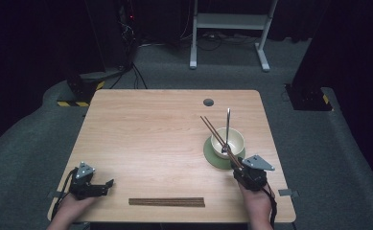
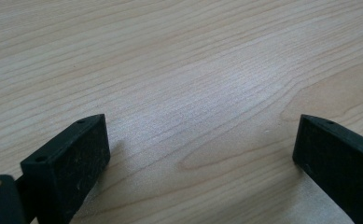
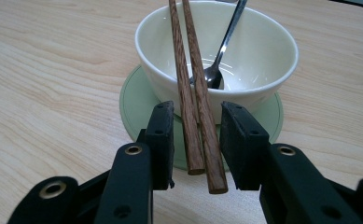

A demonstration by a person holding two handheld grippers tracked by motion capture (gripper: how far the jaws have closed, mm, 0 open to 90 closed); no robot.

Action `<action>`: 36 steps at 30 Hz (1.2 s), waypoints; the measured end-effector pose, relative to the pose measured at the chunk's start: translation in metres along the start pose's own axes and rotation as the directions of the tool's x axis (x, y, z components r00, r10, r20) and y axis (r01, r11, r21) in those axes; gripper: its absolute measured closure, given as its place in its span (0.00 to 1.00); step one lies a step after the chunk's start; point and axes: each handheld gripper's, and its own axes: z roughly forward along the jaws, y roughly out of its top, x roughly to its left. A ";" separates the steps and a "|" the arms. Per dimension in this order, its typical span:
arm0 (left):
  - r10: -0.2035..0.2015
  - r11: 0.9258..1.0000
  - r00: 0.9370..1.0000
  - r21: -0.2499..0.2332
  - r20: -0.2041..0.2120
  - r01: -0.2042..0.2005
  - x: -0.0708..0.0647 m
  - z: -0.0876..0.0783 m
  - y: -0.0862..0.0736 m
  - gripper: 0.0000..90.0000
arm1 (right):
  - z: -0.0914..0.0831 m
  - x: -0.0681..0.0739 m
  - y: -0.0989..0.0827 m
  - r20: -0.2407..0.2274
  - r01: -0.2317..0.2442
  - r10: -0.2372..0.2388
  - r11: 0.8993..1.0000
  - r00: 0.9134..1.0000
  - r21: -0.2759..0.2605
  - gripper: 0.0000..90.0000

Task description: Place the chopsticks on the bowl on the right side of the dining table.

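From above, your right gripper point(image 1: 240, 165) holds a pair of chopsticks point(image 1: 216, 134) slanting up over the bowl point(image 1: 227, 142) on its green saucer point(image 1: 216, 158), a spoon point(image 1: 227, 127) standing in the bowl. Your left gripper point(image 1: 108, 183) rests near the table point(image 1: 150, 129) edge, beside a second pair point(image 1: 167, 202).

Left gripper view: jaws wide over bare wood.

Right gripper view: jaws narrow, the chopsticks point(image 3: 195, 112) between them; whether the pads press, you cannot tell.

A: Those chopsticks point(image 3: 195, 107) look like dark, matt wood; the bowl point(image 3: 258, 60) is glossy white ceramic.

B: And the spoon point(image 3: 221, 56) is shiny metal, on a smooth, pale wood-grain table point(image 3: 53, 93).
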 end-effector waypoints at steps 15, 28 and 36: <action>-0.006 1.000 1.000 0.008 -0.003 0.006 0.001 -0.001 0.001 0.06 | -0.002 0.000 0.001 -0.025 0.029 -0.029 1.000 0.999 0.004 0.84; -0.035 0.997 0.999 -0.070 0.039 0.037 -0.022 -0.005 0.049 0.12 | -0.009 0.005 0.000 -0.085 0.049 -0.047 0.999 0.995 0.016 0.82; 0.049 0.995 0.996 -0.094 0.068 -0.043 -0.067 0.026 0.114 0.12 | -0.010 -0.001 0.000 -0.068 0.020 -0.019 1.000 0.997 0.011 0.75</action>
